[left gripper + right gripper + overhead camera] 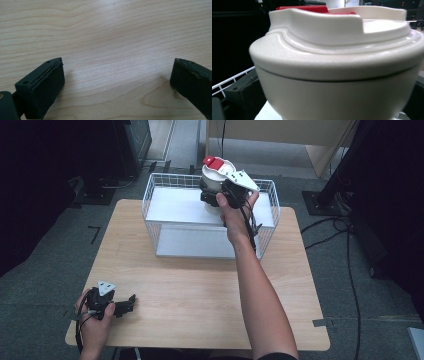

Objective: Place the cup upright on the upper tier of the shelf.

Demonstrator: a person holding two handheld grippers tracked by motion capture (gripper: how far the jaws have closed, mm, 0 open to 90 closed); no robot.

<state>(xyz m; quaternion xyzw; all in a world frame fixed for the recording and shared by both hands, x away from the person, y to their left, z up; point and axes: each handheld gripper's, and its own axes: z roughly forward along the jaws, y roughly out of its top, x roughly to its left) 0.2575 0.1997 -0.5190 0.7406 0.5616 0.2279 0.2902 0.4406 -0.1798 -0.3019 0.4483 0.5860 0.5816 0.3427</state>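
Note:
A white lidded container (216, 175) with a red tab on its lid stands upright at the back of a white wire basket (150, 195). Its top rises above the rim. My right gripper (212, 199) is shut on its lower body, one black jaw on each side. In the right gripper view the container (337, 75) is very close, and the white shelf lies just under it; I cannot tell whether they touch. My left gripper (131, 301) rests low at the table's front left. Its jaws stand wide apart over bare wood (117, 82), holding nothing.
The wire basket sits at the far middle of the wooden table (200, 290) and holds a white stepped shelf (175, 205). Black cables (330, 227) run over the grey floor to the right. Dark equipment stands at the left and right.

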